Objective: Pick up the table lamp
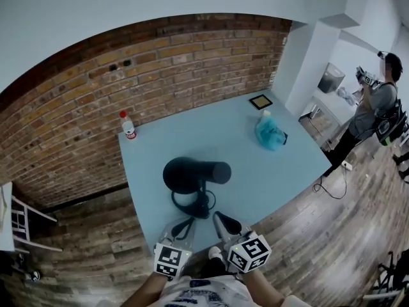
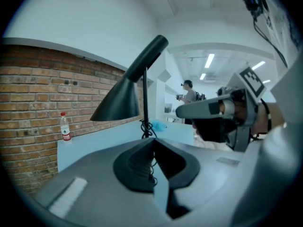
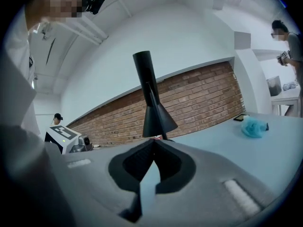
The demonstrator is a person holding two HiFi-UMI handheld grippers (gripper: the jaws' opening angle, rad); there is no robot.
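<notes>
Two claws sit at the near edge of the worktop [image 1: 287, 165], neither one on the lamp.

- Table lamp [image 1: 192, 174]: black, standing on the worktop close to the near edge, about midway along it. Stem upright and shade tipped downward in the left gripper view [image 2: 118, 100]. In the right gripper view [image 3: 154, 112] it rises directly beyond the claw tips.
- Cord [image 1: 192, 203]: black, looped on the worktop on the lamp's near side, just ahead of both claws.
- Left claw [image 1: 186, 222]: clenched, the tips meeting in its own view [image 2: 151, 140], nothing gripped. It points at the lamp and lies close to the cord loop; contact with the cord cannot be judged. Its marker cube [image 1: 171, 261] hangs off the near edge.
- Right claw [image 1: 220, 217]: clenched, tips together [image 3: 152, 141], empty. It is just beside the left claw, also aimed at the lamp, with its marker cube [image 1: 250, 251] behind it.
- Water bottle [image 1: 128, 125]: red cap and label, upright at the far left corner.
- Blue bag [image 1: 270, 133]: crumpled, toward the far right corner, well apart from the lamp.
- Small dark-framed square [image 1: 261, 101]: flat at the far right corner, beyond the bag.
- Brick wall [image 1: 96, 88] runs along the far and left edges.
- A person [image 1: 370, 114] stands on the wooden floor off the right edge.
</notes>
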